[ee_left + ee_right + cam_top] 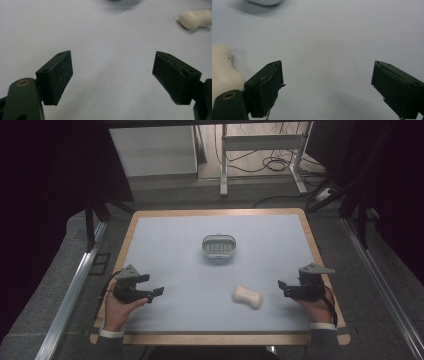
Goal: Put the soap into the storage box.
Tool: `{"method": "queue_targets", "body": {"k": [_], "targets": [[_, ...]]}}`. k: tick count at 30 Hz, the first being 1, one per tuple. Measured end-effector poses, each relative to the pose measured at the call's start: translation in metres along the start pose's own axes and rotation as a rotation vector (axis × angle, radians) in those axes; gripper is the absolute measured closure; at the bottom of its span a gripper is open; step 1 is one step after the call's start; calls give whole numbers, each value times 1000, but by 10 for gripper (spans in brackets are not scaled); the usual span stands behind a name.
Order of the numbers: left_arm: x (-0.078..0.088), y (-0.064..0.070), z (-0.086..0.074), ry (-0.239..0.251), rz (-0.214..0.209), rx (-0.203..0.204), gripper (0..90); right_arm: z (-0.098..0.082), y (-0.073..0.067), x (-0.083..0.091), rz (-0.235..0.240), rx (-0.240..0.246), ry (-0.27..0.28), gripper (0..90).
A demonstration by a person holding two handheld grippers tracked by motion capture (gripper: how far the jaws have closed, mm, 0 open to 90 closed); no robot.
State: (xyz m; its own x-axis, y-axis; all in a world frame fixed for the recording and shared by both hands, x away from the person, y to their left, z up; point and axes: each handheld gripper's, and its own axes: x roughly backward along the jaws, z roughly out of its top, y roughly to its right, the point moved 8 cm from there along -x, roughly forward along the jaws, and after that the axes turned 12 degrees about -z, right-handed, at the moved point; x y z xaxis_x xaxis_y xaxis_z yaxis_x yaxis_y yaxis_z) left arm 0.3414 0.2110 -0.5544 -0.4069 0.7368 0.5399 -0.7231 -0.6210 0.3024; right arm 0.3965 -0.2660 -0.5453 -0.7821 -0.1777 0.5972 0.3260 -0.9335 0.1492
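Note:
A cream, waisted bar of soap (248, 296) lies on the pale blue mat, right of centre near the front. It also appears at the top right of the left gripper view as the soap (196, 18) and at the left edge of the right gripper view as the soap (223, 72). A grey oval soap dish (219, 246) with a slotted floor sits at the mat's centre. My left gripper (150, 286) rests at the front left, open, nothing between its jaws. My right gripper (282, 286) is at the front right, open, just right of the soap and apart from it.
The mat covers a wooden table (215, 212) whose edge runs all round it. Beyond the far edge stand a white cabinet (152, 150) and a metal desk frame (262, 155) with cables on the floor. Metal rails (75, 285) flank the table.

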Motion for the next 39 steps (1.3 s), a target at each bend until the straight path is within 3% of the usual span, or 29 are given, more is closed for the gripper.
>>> {"method": "queue_targets", "body": {"k": [5, 7, 10, 13, 20, 25, 39], "targets": [[-3, 2, -2, -21, -8, -12, 168, -2, 4, 3, 19, -28, 3, 127], [-3, 3, -1, -21, -9, -14, 167, -3, 2, 3, 19, -17, -8, 128], [-4, 9, 3, -35, -13, -50, 164, 2, -3, 6, 18, -9, -1, 131], [-4, 12, 3, -25, -34, -50, 164, 3, -9, 6, 25, 0, 1, 131], [-7, 11, 1, -45, -24, -56, 165, 0, -10, -3, 23, 7, -31, 131], [-9, 11, -2, -72, -12, -70, 164, 3, -15, -8, 48, 37, -33, 135], [-8, 10, -3, -70, -7, -62, 165, 22, -18, 3, 80, 61, -12, 176]]}}
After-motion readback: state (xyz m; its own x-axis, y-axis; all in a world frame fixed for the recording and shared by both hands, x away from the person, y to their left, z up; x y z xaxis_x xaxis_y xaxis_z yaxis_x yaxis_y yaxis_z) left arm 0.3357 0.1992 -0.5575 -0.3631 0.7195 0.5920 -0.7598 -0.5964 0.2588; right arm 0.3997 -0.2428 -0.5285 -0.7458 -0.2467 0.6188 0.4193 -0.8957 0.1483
